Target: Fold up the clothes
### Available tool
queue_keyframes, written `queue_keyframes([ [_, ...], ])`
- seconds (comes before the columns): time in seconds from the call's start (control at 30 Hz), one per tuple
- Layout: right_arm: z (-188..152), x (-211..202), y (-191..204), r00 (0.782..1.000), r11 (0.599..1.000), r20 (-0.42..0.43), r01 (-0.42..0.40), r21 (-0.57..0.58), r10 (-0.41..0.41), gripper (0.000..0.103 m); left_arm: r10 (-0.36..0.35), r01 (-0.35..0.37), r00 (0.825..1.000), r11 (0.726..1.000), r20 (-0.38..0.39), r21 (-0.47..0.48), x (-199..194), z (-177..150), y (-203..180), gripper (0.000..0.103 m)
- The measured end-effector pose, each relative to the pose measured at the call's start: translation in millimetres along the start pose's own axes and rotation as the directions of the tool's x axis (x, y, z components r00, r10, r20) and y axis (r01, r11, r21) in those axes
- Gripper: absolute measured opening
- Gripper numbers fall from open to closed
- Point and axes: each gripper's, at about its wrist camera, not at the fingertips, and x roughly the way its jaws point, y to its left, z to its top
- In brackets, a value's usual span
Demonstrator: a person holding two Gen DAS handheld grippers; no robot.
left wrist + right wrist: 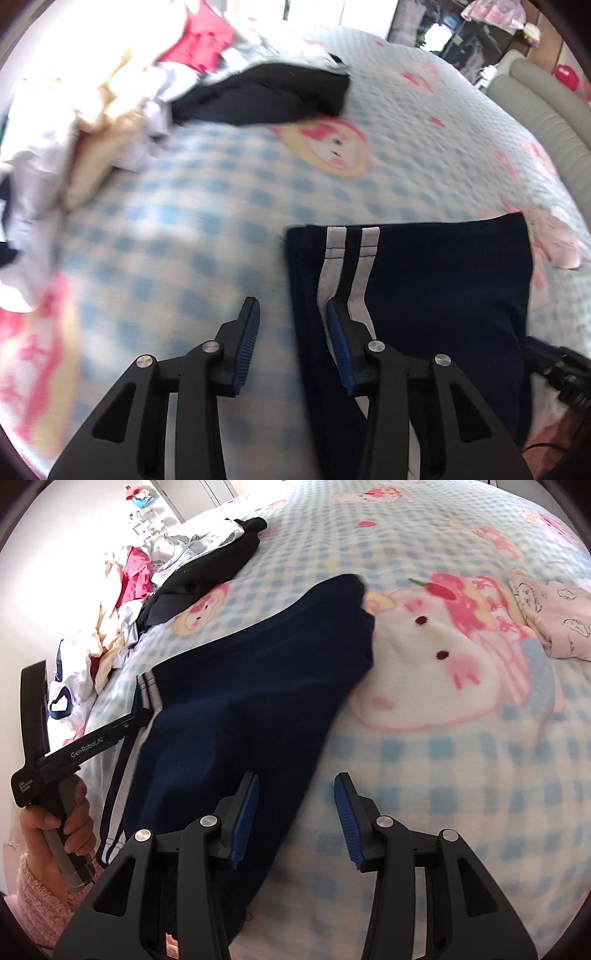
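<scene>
We judged the folding barely begun: the navy trousers (443, 280) lay flat on the checked blanket (192, 221), both the left gripper (291, 347) and right gripper (295, 819) gaped empty, and the clothes heap (92, 92) waited beyond.
</scene>
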Motion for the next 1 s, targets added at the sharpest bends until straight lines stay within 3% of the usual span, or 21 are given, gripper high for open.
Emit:
queue_keyframes([
  [0.1,5.0,-5.4,-9.6,1.000,1.000,0.022,0.015,0.025,-0.016,0.045,-0.068,0.070,0.997,0.996,0.033,-0.055,-7.9,2.6,11.6,0.038],
  [0.17,10.8,-8.5,-16.4,0.999,0.999,0.041,0.021,0.040,-0.023,0.045,-0.147,0.152,0.987,0.987,0.071,-0.057,-16.0,-0.1,14.3,0.038],
  [0.33,20.6,8.3,-12.0,1.000,1.000,0.009,-0.015,0.021,0.015,0.045,-0.255,0.251,0.966,0.965,0.046,0.080,-12.1,-3.9,-19.0,0.039],
  [0.4,19.3,22.2,-5.4,1.000,1.000,-0.015,0.005,-0.007,-0.005,0.045,-0.145,0.145,0.989,0.986,-0.006,0.086,7.3,-3.7,-20.3,0.039],
  [0.43,17.9,28.3,-2.7,0.999,0.999,-0.023,0.029,-0.023,-0.030,0.045,-0.129,0.130,0.991,0.990,-0.026,0.059,13.3,-3.2,-14.3,0.035],
  [0.47,16.6,30.0,-2.5,0.999,0.998,-0.020,0.047,-0.035,-0.048,0.043,-0.144,0.145,0.989,0.989,-0.037,0.010,15.2,-2.4,-3.0,0.029],
  [0.53,15.1,25.4,-8.3,0.997,0.997,-0.006,0.072,-0.019,-0.073,0.043,-0.151,0.150,0.988,0.988,-0.025,-0.046,6.2,-1.4,11.8,0.028],
  [0.57,14.8,20.6,-10.9,0.997,0.997,-0.003,0.080,-0.011,-0.080,0.043,-0.092,0.092,0.996,0.995,-0.005,-0.034,-1.3,-2.0,13.8,0.033],
  [0.63,14.4,10.8,-15.9,0.995,0.995,0.005,0.096,0.004,-0.096,0.044,-0.114,0.114,0.993,0.993,0.026,0.005,-16.3,-7.0,12.9,0.034],
  [0.73,11.9,-8.6,-6.5,0.995,0.996,0.066,0.082,-0.037,-0.079,0.045,-0.309,0.309,0.950,0.951,0.033,0.013,-37.2,-18.4,3.3,0.037],
  [0.8,8.7,-14.0,4.0,0.997,0.998,0.082,0.012,-0.060,-0.007,0.046,-0.392,0.389,0.920,0.919,0.031,0.061,-48.3,-30.6,-13.9,0.042],
  [0.83,6.5,-15.6,10.0,0.996,0.997,0.085,-0.026,-0.067,0.032,0.047,-0.398,0.396,0.917,0.915,0.011,0.081,-46.7,-36.0,-22.3,0.044],
  [0.87,3.6,-10.9,15.0,0.996,0.995,0.063,-0.066,-0.078,0.071,0.049,-0.398,0.397,0.917,0.913,-0.009,0.098,-44.5,-40.9,-29.3,0.044],
  [0.9,0.5,-5.9,19.9,0.994,0.991,0.040,-0.101,-0.087,0.105,0.049,-0.363,0.364,0.931,0.926,-0.032,0.099,-39.2,-43.5,-28.5,0.044],
  [1.0,-14.8,20.0,26.4,0.998,0.993,-0.048,-0.053,-0.108,0.048,0.049,-0.252,0.262,0.962,0.959,-0.100,0.105,-23.3,-51.2,-26.2,0.043],
])
